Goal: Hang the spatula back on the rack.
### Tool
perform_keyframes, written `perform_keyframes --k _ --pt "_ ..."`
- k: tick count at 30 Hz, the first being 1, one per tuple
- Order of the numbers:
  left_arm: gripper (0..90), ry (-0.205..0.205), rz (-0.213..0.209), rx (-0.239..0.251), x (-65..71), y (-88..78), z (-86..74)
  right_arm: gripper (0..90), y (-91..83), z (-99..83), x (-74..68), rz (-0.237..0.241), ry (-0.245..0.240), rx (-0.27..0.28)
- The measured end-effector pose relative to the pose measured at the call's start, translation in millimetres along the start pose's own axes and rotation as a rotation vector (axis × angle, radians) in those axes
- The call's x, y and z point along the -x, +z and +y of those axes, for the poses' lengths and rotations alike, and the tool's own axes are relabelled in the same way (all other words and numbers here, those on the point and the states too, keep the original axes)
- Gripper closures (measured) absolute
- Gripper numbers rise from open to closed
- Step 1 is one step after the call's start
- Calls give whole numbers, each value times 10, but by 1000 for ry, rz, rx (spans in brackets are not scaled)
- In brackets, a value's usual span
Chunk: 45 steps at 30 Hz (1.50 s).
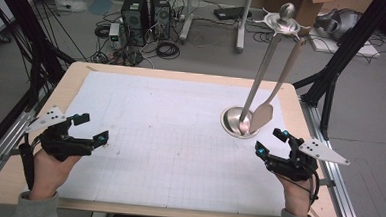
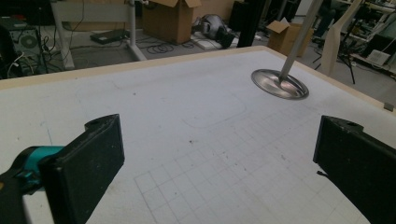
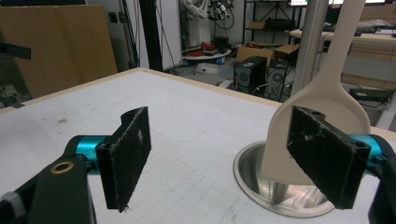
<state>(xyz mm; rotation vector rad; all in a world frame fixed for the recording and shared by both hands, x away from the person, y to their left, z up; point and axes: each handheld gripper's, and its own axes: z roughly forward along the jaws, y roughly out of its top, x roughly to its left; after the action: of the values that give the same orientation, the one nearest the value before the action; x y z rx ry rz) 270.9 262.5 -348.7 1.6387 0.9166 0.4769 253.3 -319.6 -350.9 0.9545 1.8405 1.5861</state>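
While both grippers sit wide open and empty, the right gripper [image 1: 272,143] hovers just near of the beige spatula [image 1: 262,117] hanging on the metal stand [image 1: 240,122], far right; left gripper [image 1: 91,128] is well apart.

Your left tongs [image 1: 91,127] and right tongs [image 1: 270,143] sit wide apart at the near bench corners, jaws spread open and empty, each gripped by a hand, angled inward.
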Motion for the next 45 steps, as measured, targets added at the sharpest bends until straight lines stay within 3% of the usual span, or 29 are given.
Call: perform_keyframes --k 22,35,40,45 --pt "23 -6 2 -19 0 69 -20 210 11 -38 4 2 8 -11" --pt "23 -8 8 4 0 -67 -13 210 113 -31 -94 8 -22 -36" --pt "23 -15 14 5 -6 -121 -30 210 179 -52 -101 7 -12 -55" --pt "23 -24 19 1 -4 -106 -32 210 209 -56 -152 18 -22 -62"
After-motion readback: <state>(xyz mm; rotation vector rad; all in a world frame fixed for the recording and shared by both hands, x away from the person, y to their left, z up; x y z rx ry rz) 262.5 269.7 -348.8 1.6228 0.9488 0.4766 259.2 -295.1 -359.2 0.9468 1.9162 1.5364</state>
